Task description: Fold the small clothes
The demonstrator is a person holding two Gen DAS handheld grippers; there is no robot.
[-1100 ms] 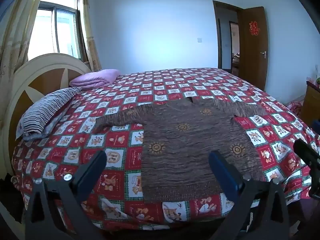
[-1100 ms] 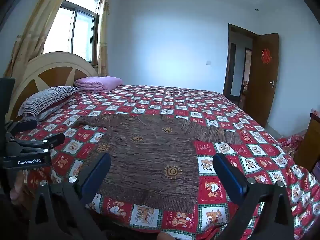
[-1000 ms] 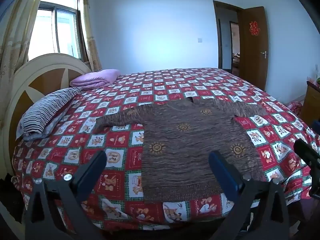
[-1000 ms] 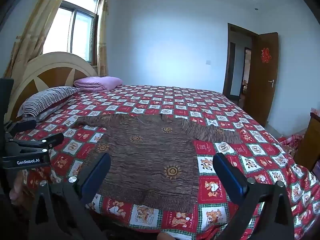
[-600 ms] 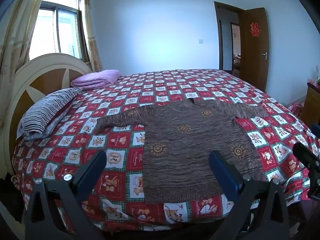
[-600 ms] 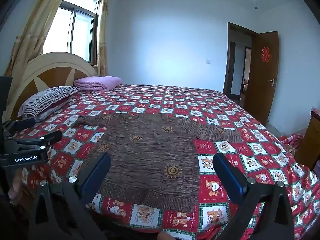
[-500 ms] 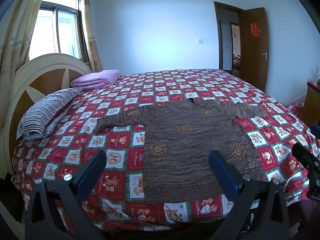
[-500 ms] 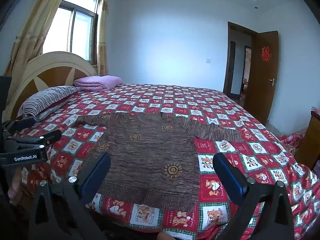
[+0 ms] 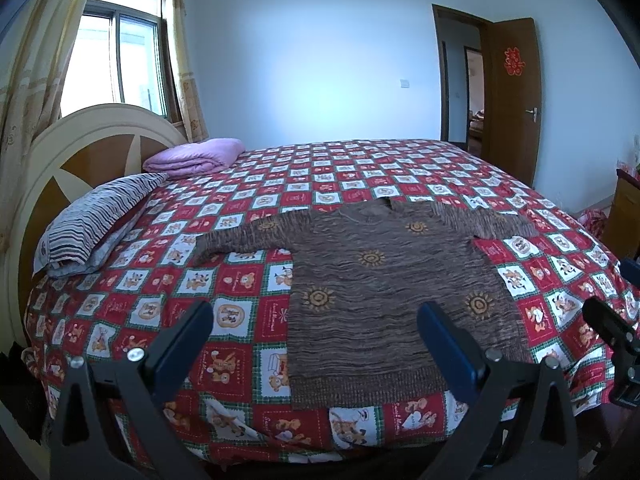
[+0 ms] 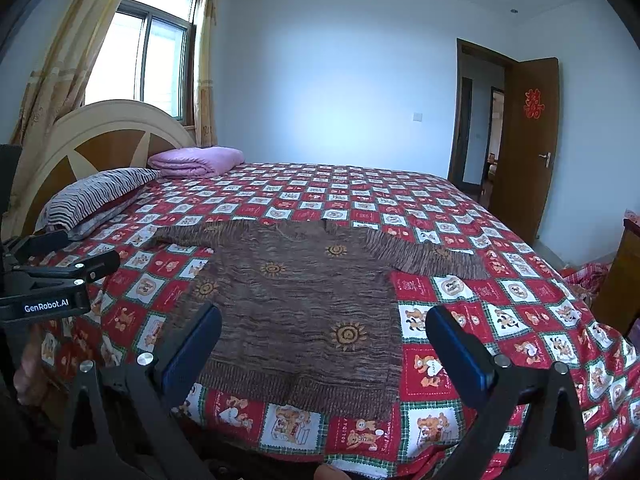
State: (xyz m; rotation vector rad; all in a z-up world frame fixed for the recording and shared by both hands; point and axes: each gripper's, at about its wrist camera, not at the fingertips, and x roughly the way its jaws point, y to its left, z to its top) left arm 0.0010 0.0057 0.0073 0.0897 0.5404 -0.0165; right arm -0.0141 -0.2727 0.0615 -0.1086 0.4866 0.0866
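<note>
A small brown knitted sweater (image 9: 384, 280) with sun motifs lies flat on the bed, both sleeves spread out to the sides, hem toward me. It also shows in the right wrist view (image 10: 304, 304). My left gripper (image 9: 316, 344) is open and empty, held off the bed's near edge before the hem's left part. My right gripper (image 10: 324, 348) is open and empty, before the hem. The left gripper shows at the left edge of the right wrist view (image 10: 52, 276); the right one shows at the right edge of the left wrist view (image 9: 612, 332).
The bed carries a red checked cartoon bedspread (image 9: 360, 176). A striped pillow (image 9: 100, 216) and a folded purple quilt (image 9: 196, 156) lie by the round headboard (image 9: 88, 148). A wooden cabinet (image 10: 620, 280) stands right; an open door (image 10: 524, 148) is behind.
Both grippers have drifted very slightly; the views shifted a touch. The sweater has not moved and both grippers stay open.
</note>
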